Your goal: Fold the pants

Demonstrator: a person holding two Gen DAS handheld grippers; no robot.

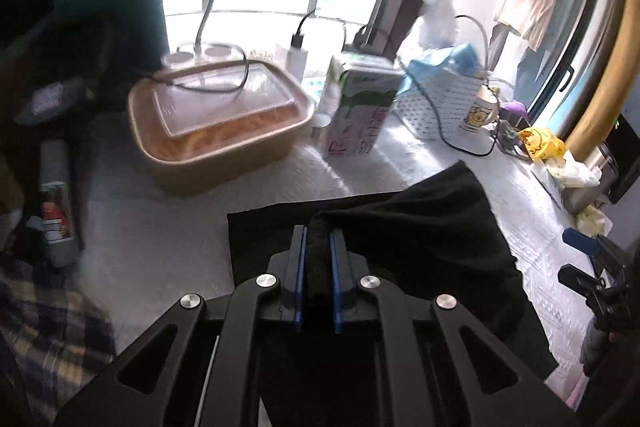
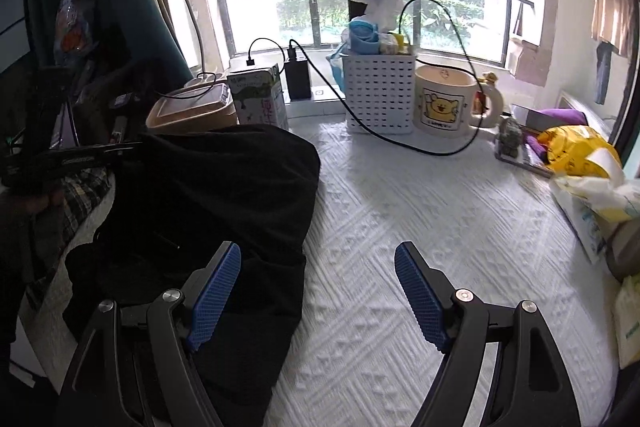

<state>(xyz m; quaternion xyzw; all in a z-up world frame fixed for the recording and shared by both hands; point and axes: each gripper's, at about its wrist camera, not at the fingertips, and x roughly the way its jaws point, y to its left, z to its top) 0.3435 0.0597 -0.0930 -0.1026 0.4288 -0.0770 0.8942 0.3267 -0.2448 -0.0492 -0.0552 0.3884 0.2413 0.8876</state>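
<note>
The black pants [image 1: 420,235] lie partly folded on a white textured cloth [image 2: 440,227]. My left gripper [image 1: 318,231] is shut on a bunched fold of the pants and holds it raised over the flat layer below. In the right wrist view the pants [image 2: 208,195] form a dark heap at the left. My right gripper [image 2: 318,259] is open and empty, its left pad over the pants' edge, its right pad over bare cloth. The right gripper also shows at the right edge of the left wrist view [image 1: 588,259].
A lidded food container [image 1: 220,111], a milk carton [image 1: 356,107], a white perforated basket [image 2: 380,91], a mug [image 2: 444,103], cables and a yellow bag [image 2: 576,151] crowd the far side by the window. A plaid cloth [image 1: 48,315] lies at left.
</note>
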